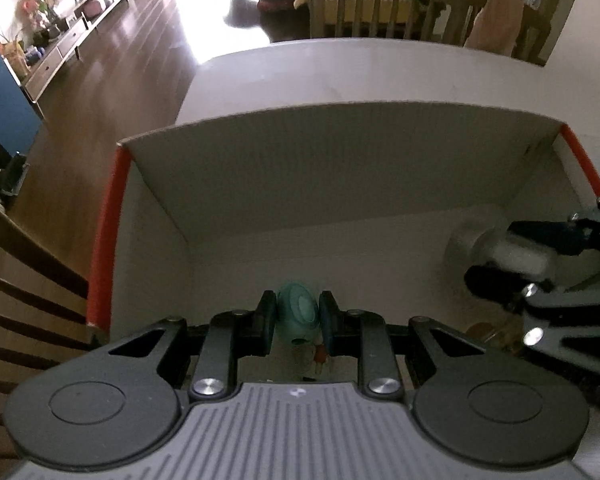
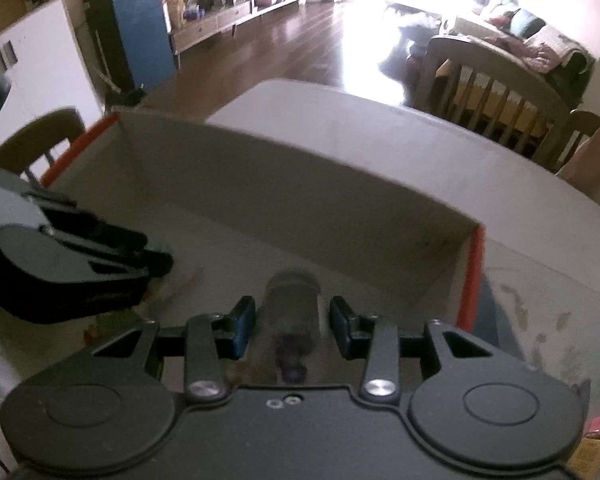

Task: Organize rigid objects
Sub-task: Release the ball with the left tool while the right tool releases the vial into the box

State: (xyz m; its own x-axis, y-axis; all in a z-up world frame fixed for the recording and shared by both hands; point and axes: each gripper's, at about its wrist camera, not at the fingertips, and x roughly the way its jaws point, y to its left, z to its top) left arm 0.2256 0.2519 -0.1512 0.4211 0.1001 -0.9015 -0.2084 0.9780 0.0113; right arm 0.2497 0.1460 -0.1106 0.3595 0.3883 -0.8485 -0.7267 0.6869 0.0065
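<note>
Both grippers reach into an open cardboard box (image 1: pixel 340 152) with red-taped corners. My left gripper (image 1: pixel 298 322) is shut on a small teal rounded object (image 1: pixel 298 312) and holds it inside the box near the front. In the right wrist view my right gripper (image 2: pixel 292 322) stands open around a clear cylindrical bottle (image 2: pixel 292 304) that lies between the pads with a small gap on each side. The bottle also shows in the left wrist view (image 1: pixel 476 240), beside the right gripper (image 1: pixel 512 256). The left gripper shows at the left of the right wrist view (image 2: pixel 156 252).
The box (image 2: pixel 300 184) stands on a white table (image 1: pixel 360 72). Wooden chairs (image 1: pixel 380 4) stand at the far side and at the left (image 1: pixel 20 280). Small items lie on the box floor (image 1: pixel 484 332). Coloured packets lie at the table's right (image 2: pixel 596 440).
</note>
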